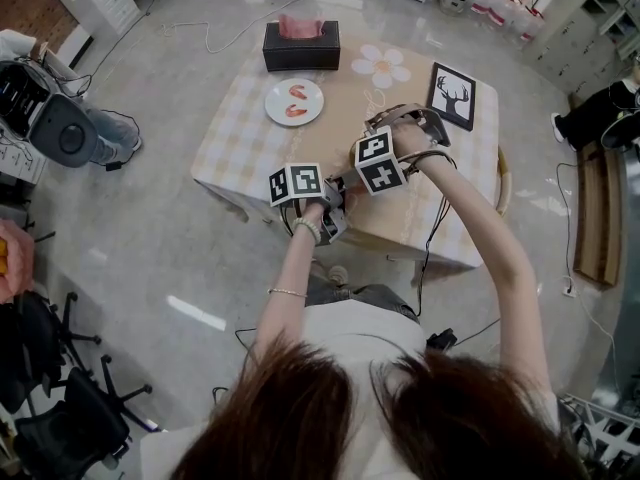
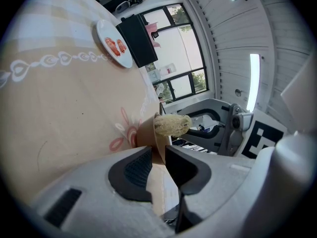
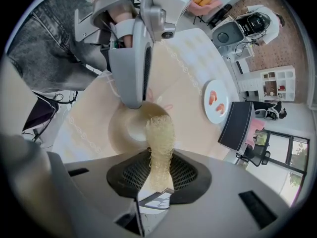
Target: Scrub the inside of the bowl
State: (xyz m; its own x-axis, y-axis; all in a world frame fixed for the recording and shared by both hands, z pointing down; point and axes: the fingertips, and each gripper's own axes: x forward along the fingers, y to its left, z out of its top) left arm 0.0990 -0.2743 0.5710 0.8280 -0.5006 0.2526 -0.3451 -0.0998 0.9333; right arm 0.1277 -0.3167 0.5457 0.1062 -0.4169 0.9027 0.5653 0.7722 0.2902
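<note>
Right claw (image 3: 159, 181) on loofah (image 3: 159, 135) inside bowl (image 3: 121, 129)

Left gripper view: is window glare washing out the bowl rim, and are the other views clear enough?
Left gripper view: strong fisheye bending, windows partly washed out, but the bowl rim and scrubber are sharp. Right gripper view: evenly lit, scrubber fibres crisp, corners dark. Head view: light streaks on the floor; bowl not visible.
</note>
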